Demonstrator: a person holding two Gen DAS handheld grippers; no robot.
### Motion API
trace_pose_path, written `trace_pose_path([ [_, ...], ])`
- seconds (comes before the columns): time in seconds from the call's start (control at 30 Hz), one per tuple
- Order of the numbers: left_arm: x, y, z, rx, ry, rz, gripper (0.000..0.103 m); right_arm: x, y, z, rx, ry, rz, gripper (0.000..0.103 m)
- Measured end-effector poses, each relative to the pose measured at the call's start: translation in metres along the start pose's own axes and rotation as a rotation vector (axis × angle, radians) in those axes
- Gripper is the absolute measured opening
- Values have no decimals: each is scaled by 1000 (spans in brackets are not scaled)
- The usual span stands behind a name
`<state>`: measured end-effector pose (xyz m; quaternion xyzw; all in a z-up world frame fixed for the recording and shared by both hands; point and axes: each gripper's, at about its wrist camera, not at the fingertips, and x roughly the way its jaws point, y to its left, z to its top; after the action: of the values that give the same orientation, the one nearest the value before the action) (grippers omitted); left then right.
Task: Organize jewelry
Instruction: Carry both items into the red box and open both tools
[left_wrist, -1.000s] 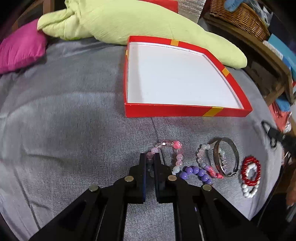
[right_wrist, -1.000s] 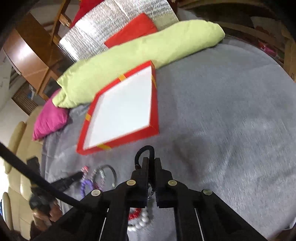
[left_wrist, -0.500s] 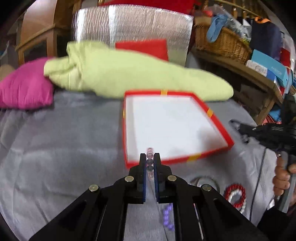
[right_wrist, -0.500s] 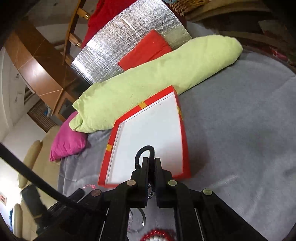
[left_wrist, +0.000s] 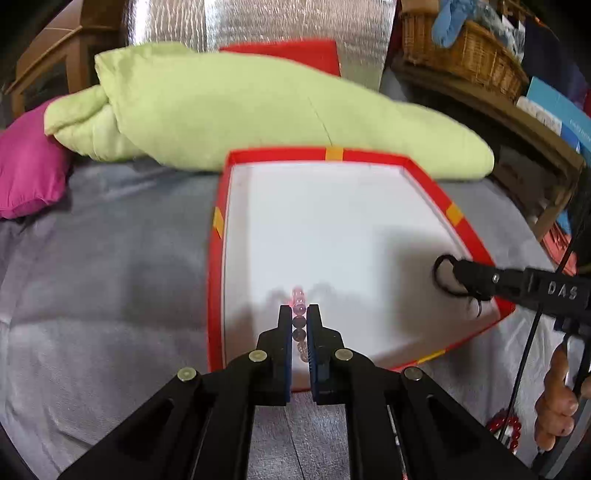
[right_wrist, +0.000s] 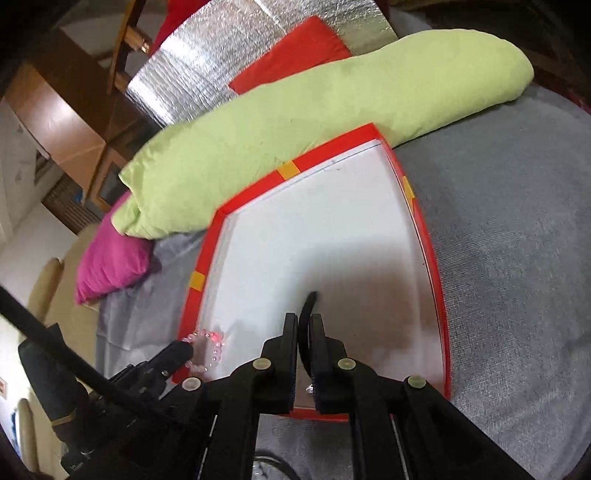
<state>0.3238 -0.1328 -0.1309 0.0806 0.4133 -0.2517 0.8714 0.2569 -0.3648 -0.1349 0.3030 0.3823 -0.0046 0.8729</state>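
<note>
A red box with a white floor (left_wrist: 218, 266) lies on the grey cover; it also shows in the right wrist view (right_wrist: 436, 280). My left gripper (left_wrist: 298, 314) is shut on a pink bead bracelet (left_wrist: 297, 297) and holds it over the box's near left part; the bracelet also shows in the right wrist view (right_wrist: 212, 347). My right gripper (right_wrist: 303, 321) is shut on a black loop bracelet (right_wrist: 306, 306) over the box's near right part; in the left wrist view the loop (left_wrist: 445, 275) hangs from that gripper's tip (left_wrist: 460, 271).
A green pillow (left_wrist: 240, 110) lies behind the box, a magenta cushion (left_wrist: 26, 170) at left. A red bead bracelet (left_wrist: 504, 430) lies on the cover at lower right. A wicker basket (left_wrist: 461, 55) and shelf stand at right.
Both grippers have lifted their bracelets off the cover and moved forward over the red box. The other bracelets have dropped out of view below.
</note>
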Motion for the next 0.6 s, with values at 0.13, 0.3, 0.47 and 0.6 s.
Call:
trace_pose_path([
  [0.13,8,3,-6,-8,61,-24,8,-11,-8,3,39,-30,4,34],
  [0.3,5,3,-14,-36,87,-59,8,-44,-21,4,79,-121,3,60],
  [0.47,-1,-3,-19,-30,86,-85,8,-67,-25,0,77,-132,-7,60],
  [0.6,-10,-1,-19,-55,88,-102,9,-75,-27,-6,49,-91,-21,57],
])
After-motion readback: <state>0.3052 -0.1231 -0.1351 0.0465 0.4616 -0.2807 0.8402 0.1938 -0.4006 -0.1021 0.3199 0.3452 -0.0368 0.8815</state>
